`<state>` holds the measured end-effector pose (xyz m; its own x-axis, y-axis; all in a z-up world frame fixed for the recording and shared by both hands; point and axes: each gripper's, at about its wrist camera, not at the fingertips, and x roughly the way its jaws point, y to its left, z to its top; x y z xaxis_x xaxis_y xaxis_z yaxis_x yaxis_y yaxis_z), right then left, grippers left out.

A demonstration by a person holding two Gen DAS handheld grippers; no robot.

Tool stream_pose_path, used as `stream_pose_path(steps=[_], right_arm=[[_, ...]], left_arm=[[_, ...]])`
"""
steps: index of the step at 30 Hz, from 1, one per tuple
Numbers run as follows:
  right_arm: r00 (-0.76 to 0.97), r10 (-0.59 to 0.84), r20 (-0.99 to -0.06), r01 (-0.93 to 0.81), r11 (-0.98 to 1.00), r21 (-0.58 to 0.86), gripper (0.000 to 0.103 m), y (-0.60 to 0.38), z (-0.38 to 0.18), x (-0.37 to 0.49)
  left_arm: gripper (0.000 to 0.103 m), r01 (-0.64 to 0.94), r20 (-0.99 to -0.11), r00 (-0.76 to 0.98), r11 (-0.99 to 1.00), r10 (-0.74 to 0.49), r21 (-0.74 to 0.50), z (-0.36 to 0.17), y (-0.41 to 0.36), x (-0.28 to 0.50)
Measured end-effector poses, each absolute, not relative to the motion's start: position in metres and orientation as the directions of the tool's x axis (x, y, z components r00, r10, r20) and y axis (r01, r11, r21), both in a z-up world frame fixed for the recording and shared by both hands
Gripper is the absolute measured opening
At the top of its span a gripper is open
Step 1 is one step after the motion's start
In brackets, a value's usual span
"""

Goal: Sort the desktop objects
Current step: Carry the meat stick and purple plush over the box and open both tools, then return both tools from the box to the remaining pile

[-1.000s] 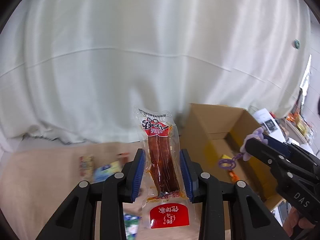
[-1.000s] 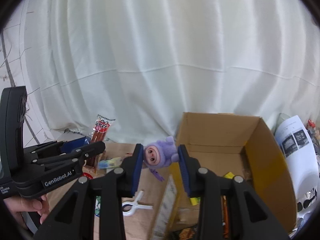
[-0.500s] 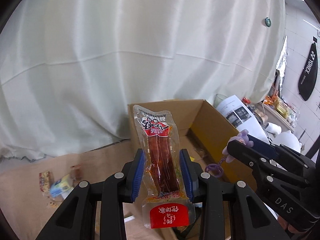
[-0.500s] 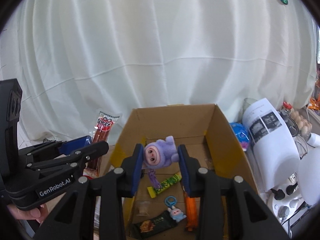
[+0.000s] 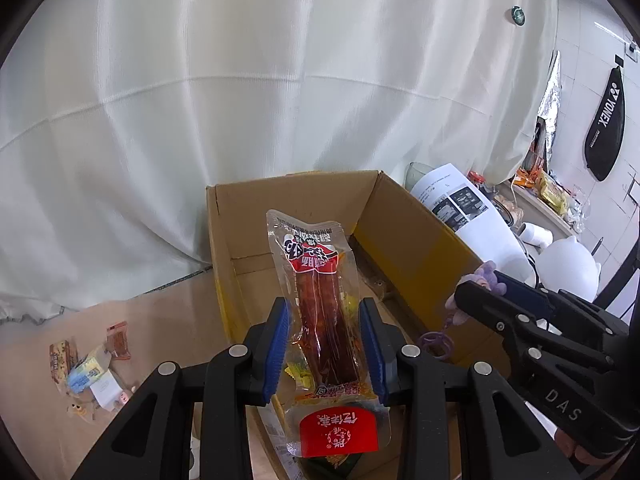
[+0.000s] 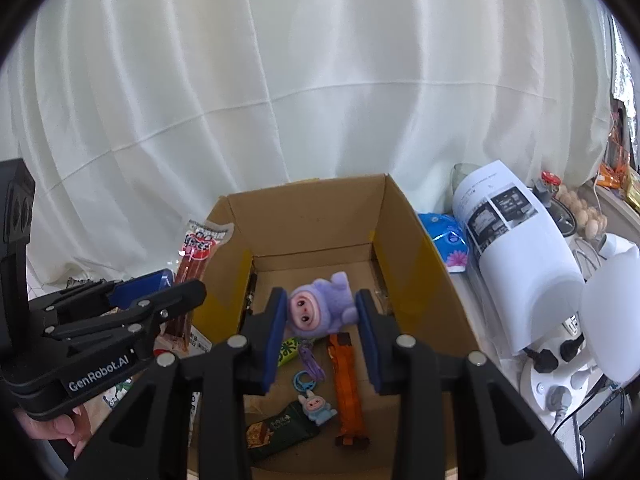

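1. The left tongs point(image 5: 323, 344) pinch a sausage packet point(image 5: 320, 312), which stands upright over the open cardboard box point(image 5: 416, 240).
2. The right tongs point(image 6: 322, 330) pinch a purple plush toy point(image 6: 320, 308) above the same box (snack bars and a small keyring lie on its bottom).
3. The box sits on a light brown table point(image 5: 160, 320); a few small packets point(image 5: 86, 368) lie at its left.
4. A white curtain point(image 5: 280, 80) hangs behind the table.
5. At the right stand a printed sheet point(image 6: 508, 220) and a racket bag point(image 5: 606, 120) on the wall.
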<state>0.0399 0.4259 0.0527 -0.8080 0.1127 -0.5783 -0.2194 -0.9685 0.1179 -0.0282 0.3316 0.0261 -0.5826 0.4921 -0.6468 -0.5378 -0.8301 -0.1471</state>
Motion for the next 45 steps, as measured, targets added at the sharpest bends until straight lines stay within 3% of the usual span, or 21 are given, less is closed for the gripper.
stream_pose_path(steps=[12, 17, 19, 21, 23, 25, 27, 37, 45], right_arm=[[-0.789, 0.124, -0.602, -0.236, -0.965, 0.111, 0.040, 0.427, 0.038, 0.045], [-0.778, 0.143, -0.611, -0.245, -0.966, 0.085, 0.041, 0.427, 0.034, 0.047], [-0.782, 0.151, -0.604, -0.251, -0.964, 0.084, 0.047, 0.428, 0.035, 0.050], [-0.783, 0.161, -0.601, -0.256, -0.964, 0.076, 0.070, 0.428, 0.036, 0.051], [-0.780, 0.186, -0.598, -0.274, -0.960, 0.058, 0.076, 0.429, 0.037, 0.054], [-0.774, 0.197, -0.602, -0.283, -0.958, 0.051, 0.086, 0.431, 0.036, 0.055], [-0.763, 0.231, -0.603, -0.307, -0.951, 0.025, 0.103, 0.432, 0.035, 0.055], [-0.773, 0.258, -0.580, -0.327, -0.945, 0.016, 0.103, 0.423, 0.038, 0.055], [-0.803, 0.220, -0.554, -0.291, -0.956, 0.043, 0.103, 0.398, 0.047, 0.056]], left_arm=[[0.039, -0.532, -0.668, -0.580, -0.838, 0.466, -0.121, 0.006, 0.339, -0.025], [0.045, -0.533, -0.673, -0.578, -0.838, 0.461, -0.116, 0.006, 0.342, -0.023], [0.047, -0.534, -0.675, -0.577, -0.838, 0.460, -0.115, 0.006, 0.343, -0.022], [0.059, -0.522, -0.672, -0.590, -0.846, 0.447, -0.105, 0.008, 0.343, -0.022], [0.080, -0.502, -0.668, -0.614, -0.861, 0.420, -0.080, 0.010, 0.342, -0.021], [0.083, -0.491, -0.664, -0.619, -0.867, 0.420, -0.091, 0.011, 0.337, -0.023], [0.084, -0.489, -0.672, -0.607, -0.866, 0.425, -0.105, 0.011, 0.334, -0.026], [0.100, -0.454, -0.672, -0.625, -0.885, 0.397, -0.100, 0.013, 0.311, -0.025], [0.102, -0.407, -0.655, -0.663, -0.909, 0.362, -0.091, 0.023, 0.270, -0.019]])
